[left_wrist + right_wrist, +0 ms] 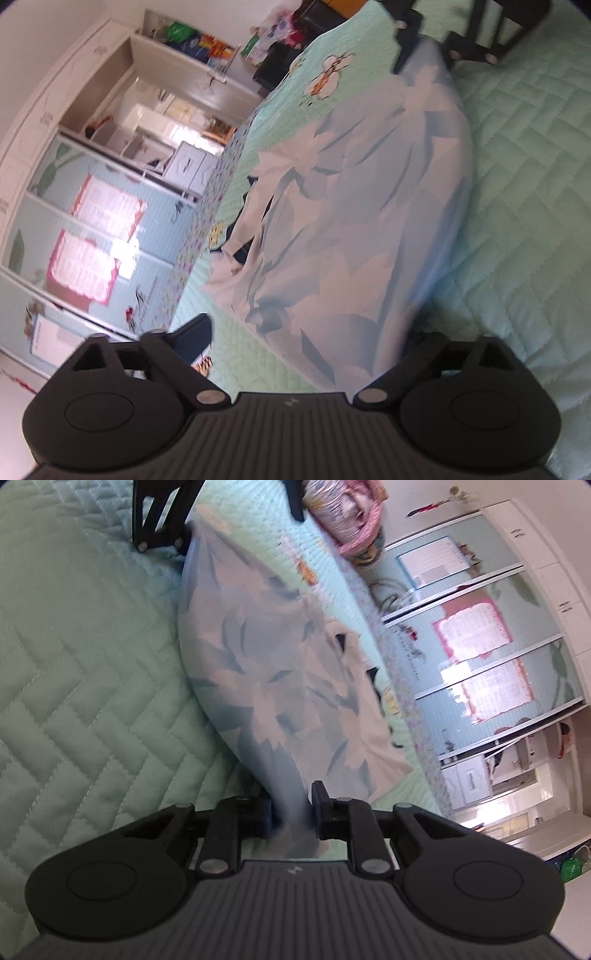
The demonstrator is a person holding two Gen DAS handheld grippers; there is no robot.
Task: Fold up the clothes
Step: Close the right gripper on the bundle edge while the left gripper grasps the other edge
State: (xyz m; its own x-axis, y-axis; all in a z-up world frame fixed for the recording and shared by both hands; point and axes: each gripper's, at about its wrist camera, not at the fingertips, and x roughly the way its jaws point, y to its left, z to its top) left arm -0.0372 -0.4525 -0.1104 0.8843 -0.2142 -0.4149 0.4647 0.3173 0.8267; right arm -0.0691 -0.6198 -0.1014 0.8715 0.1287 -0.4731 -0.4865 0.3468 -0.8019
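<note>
A pale blue garment with white flower print (351, 203) lies stretched along a mint-green quilted bedspread (524, 192). In the left wrist view my left gripper (306, 339) stands open and wide, with the garment's near end lying between its fingers and close to the right finger (424, 345). My right gripper (432, 44) shows at the garment's far end. In the right wrist view the garment (266, 672) narrows into a bunched end, and my right gripper (293, 812) is shut on it. The left gripper (225, 513) is at the opposite end there.
The bed's patterned edge (207, 206) runs beside the garment. Beyond it is a wardrobe with pale blue sliding doors (491, 664) and pink posters. A pink and striped bundle of cloth (347, 513) lies on the bedspread (74, 646) near the far end.
</note>
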